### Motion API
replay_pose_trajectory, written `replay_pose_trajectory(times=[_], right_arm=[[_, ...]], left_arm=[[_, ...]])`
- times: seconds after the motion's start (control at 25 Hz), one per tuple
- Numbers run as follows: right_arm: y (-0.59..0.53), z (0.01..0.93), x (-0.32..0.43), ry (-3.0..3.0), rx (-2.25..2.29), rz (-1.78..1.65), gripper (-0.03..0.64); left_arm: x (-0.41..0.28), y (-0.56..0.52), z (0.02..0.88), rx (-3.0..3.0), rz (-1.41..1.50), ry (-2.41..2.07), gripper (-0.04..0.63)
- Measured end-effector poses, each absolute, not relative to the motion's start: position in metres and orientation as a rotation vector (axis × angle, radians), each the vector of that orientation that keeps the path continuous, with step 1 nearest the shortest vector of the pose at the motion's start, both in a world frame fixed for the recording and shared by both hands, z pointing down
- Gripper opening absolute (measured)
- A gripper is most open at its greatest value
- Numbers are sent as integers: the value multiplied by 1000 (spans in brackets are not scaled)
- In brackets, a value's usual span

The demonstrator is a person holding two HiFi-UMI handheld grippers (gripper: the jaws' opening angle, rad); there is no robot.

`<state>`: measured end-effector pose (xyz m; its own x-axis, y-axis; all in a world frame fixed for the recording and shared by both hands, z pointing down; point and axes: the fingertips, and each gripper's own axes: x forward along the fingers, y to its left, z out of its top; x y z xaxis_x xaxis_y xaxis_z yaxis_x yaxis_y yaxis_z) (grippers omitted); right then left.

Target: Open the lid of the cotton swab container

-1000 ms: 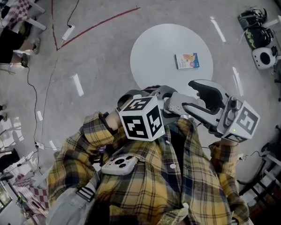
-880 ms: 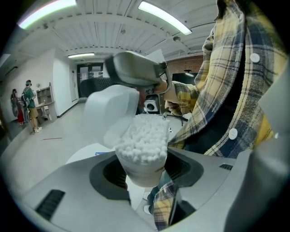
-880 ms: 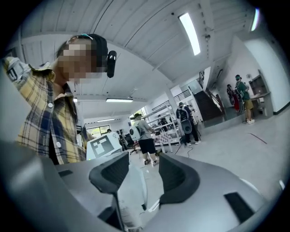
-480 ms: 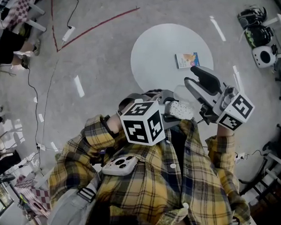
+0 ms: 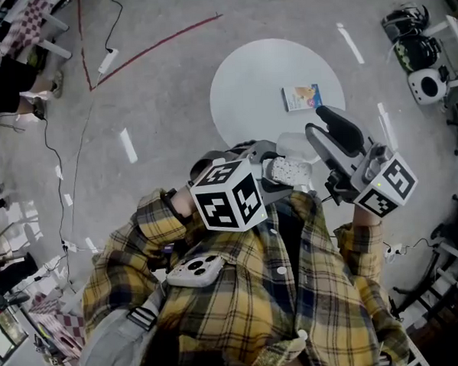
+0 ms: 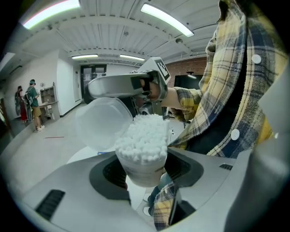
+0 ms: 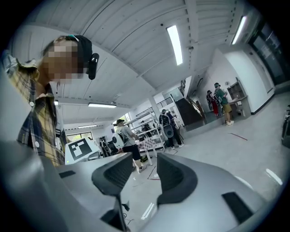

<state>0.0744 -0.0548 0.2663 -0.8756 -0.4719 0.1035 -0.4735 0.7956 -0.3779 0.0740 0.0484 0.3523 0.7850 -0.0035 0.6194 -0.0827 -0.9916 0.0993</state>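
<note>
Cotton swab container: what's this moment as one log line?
cotton swab container: clamped in left gripper | lid: flipped open | right gripper: jaws just narrowed, apart, nothing between them

Looks like a big lab or test hall, not a home. Bare grey floor (image 5: 171, 97) with a red tape line (image 5: 160, 38) and a plug strip (image 5: 106, 61) on a loose cable. Long strip lights (image 6: 165, 20) on a ribbed ceiling (image 6: 108, 36). Metal racks (image 7: 151, 123), a checkered board (image 7: 149, 143), a round white surface (image 5: 247, 86), people (image 7: 220, 102) standing far off.
</note>
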Motion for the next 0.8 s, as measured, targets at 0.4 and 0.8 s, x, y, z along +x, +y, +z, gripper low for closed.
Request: replay_pose_trajectory(times=[0.4, 0.8], right_arm=[[-51, 253, 91, -2873, 1073, 418, 155], [-43, 264, 101, -2796, 1231, 414, 66]], left_arm=[[63, 10, 341, 2855, 925, -275, 249], [63, -6, 336, 2841, 885, -347, 249]])
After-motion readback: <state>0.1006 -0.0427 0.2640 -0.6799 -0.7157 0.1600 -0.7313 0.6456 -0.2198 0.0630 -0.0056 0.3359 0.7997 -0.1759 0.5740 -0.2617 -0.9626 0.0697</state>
